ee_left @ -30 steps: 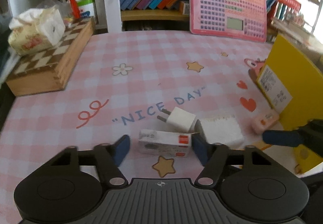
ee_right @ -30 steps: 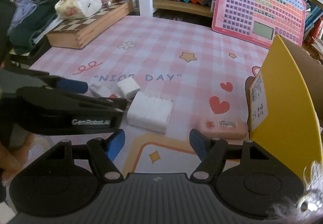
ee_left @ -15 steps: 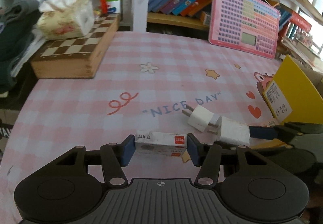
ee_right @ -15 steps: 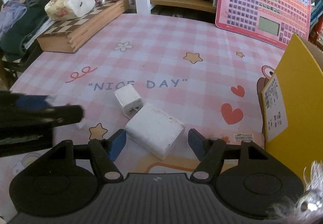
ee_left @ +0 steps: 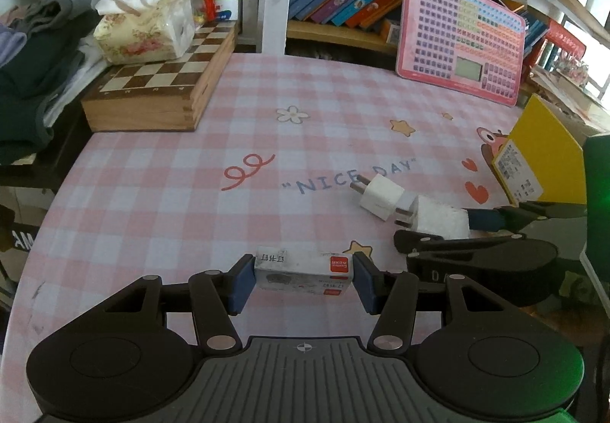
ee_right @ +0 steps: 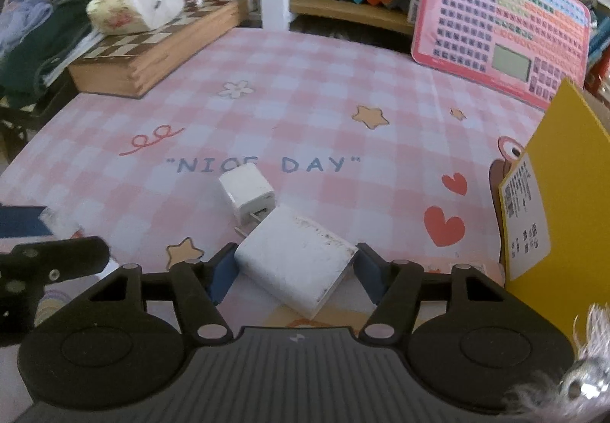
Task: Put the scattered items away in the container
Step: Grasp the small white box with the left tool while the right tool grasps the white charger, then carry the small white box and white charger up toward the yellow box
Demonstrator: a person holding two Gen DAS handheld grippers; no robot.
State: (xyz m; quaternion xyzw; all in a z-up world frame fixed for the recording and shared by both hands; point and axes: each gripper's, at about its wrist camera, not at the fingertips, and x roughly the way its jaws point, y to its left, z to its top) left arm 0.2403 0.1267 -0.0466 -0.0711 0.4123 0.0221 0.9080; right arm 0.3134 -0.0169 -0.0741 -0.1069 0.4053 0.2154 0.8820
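Left hand-held gripper (ee_left: 303,280): black arms with blue pads, clenched on the short ends of a small box (ee_left: 303,270). The box sits at 6 o'clock in the left wrist view.
Small box: flat cardboard rectangle, white and grey, with red square labels at its right end. Whether it is lifted off the cloth cannot be told.
Right hand-held gripper (ee_right: 293,272): blue pads just beside both sides of the large adapter (ee_right: 295,259). Whether the pads press it cannot be told.
Large adapter: white plastic slab with rounded edges and a scuffed, dirt-flecked top. It lies at 6 o'clock in the right wrist view, turned cornerwise between the fingers.
Small charger (ee_right: 247,191): white plastic cube with metal prongs, touching or nearly touching the large adapter at the adapter's 11 o'clock.
Container (ee_right: 560,201): yellow cardboard wall with a white printed label, at 3 o'clock in the right wrist view.
Bench (ee_left: 190,175): covered in a smooth pink-and-white checked cloth printed with stars, hearts, a flower and "NICE DAY".
Chessboard box (ee_left: 160,87): wooden, checkered top, at 10 o'clock in the left wrist view.
Tissue pack (ee_left: 146,28): soft, floral wrap, resting on the chessboard box.
Pink keypad board (ee_left: 461,37): flat, rounded corners, with a grid of small keys. It leans upright at 1 o'clock.
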